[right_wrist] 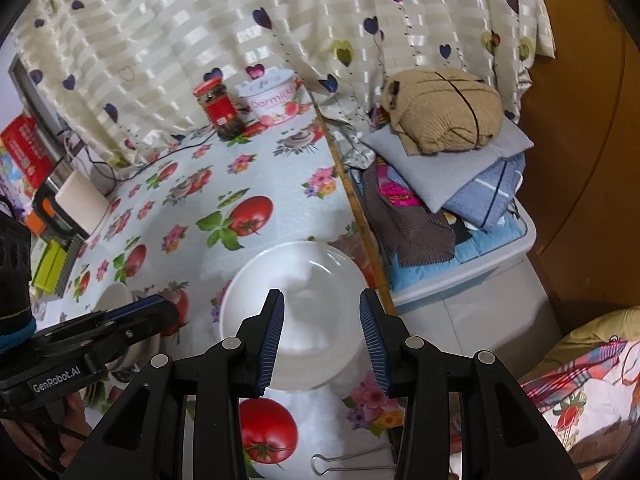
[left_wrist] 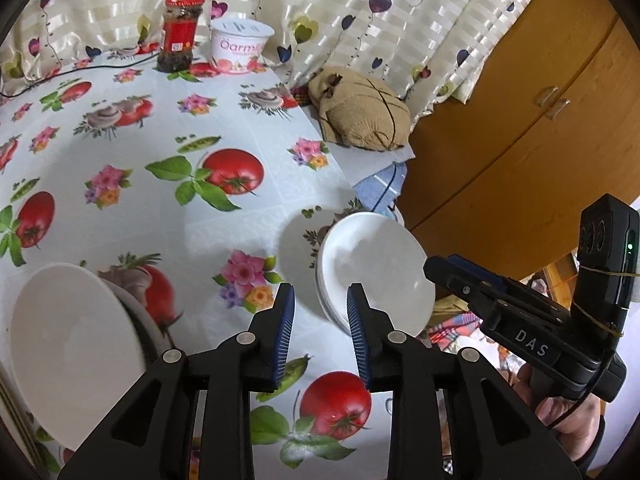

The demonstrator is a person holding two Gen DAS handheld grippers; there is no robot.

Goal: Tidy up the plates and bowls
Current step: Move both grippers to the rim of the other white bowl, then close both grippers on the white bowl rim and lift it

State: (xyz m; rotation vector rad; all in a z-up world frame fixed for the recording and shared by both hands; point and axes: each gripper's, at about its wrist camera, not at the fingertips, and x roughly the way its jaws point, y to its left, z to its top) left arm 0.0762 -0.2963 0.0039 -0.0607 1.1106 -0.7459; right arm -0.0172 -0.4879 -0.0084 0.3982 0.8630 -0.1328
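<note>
A stack of white plates (left_wrist: 376,276) sits near the table's right edge; it also shows in the right wrist view (right_wrist: 296,312). A white bowl (left_wrist: 72,344) stands at the left on a darker dish. My left gripper (left_wrist: 320,292) is open and empty, just left of and above the plate stack. My right gripper (right_wrist: 322,300) is open and empty, hovering over the plates' near rim. The right gripper also shows in the left wrist view (left_wrist: 452,268), and the left one in the right wrist view (right_wrist: 160,304).
The table has a tomato-and-flower cloth (left_wrist: 160,152). A red-lidded jar (left_wrist: 180,32) and a yoghurt tub (left_wrist: 240,48) stand at the back by the curtain. Folded clothes (right_wrist: 444,160) lie on a bin right of the table. A metal clip (right_wrist: 340,464) lies near the front edge.
</note>
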